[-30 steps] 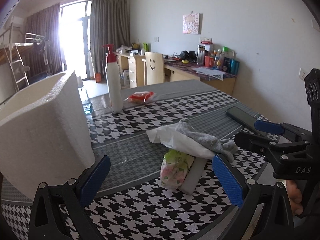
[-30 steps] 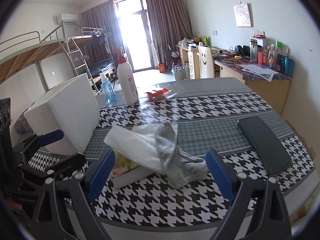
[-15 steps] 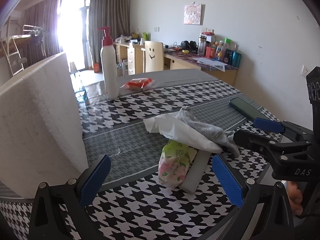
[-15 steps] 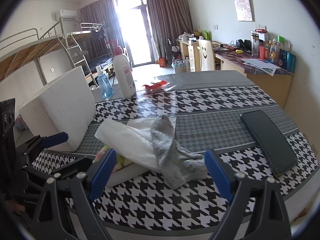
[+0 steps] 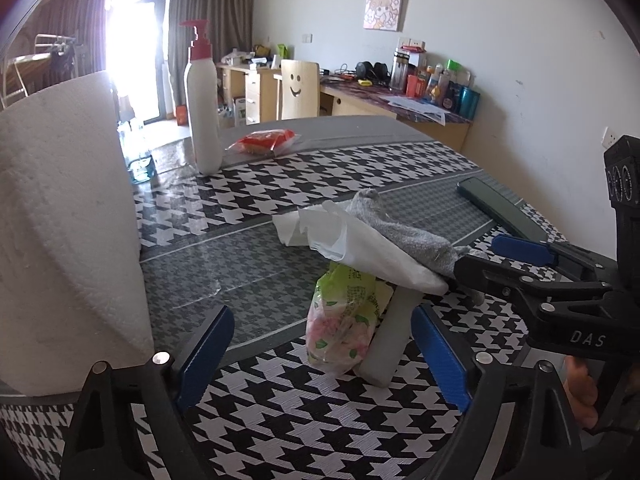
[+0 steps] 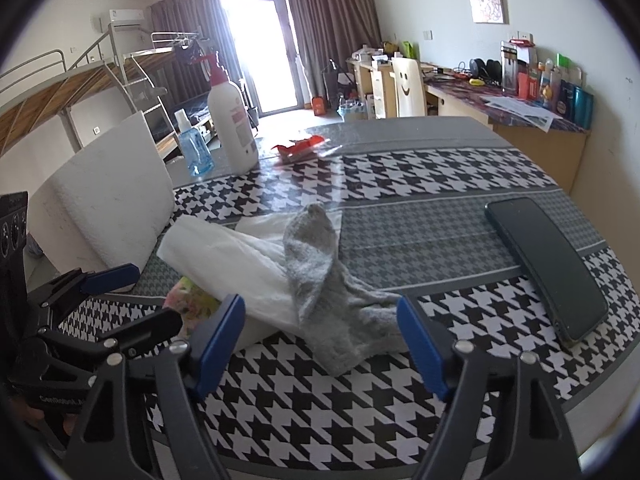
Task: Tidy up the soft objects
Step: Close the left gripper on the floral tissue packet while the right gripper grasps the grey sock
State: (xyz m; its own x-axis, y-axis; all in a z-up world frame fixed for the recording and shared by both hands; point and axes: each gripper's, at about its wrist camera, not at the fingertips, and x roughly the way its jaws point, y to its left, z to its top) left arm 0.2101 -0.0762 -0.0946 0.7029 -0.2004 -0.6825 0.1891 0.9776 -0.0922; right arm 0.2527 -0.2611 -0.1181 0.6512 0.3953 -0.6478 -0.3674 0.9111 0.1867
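A grey sock [image 6: 320, 280] lies draped over a crumpled white tissue [image 6: 240, 264] on the houndstooth table [image 6: 400, 176]. Under them sit a flowered tissue pack [image 5: 344, 316] and a pale bar [image 5: 392, 340]. My left gripper [image 5: 322, 356] is low over the near edge, jaws closing. The pack is just ahead between the blue pads, untouched. My right gripper [image 6: 320, 332] has its jaws closing too. The sock's cuff end lies between its pads without contact. In the left wrist view, the right gripper [image 5: 500, 258] reaches in by the sock [image 5: 412, 236].
A big white foam block [image 5: 60, 220] stands close on the left. Behind it are a white pump bottle [image 5: 204, 96], a small blue bottle [image 6: 192, 148] and a red packet [image 5: 264, 140]. A dark phone [image 6: 548, 264] lies to the right of the pile.
Both grippers have sunk and come nearer to the pile, so it looms larger in each view. The blue pads of both stand a little closer together. The pile itself has not shifted.
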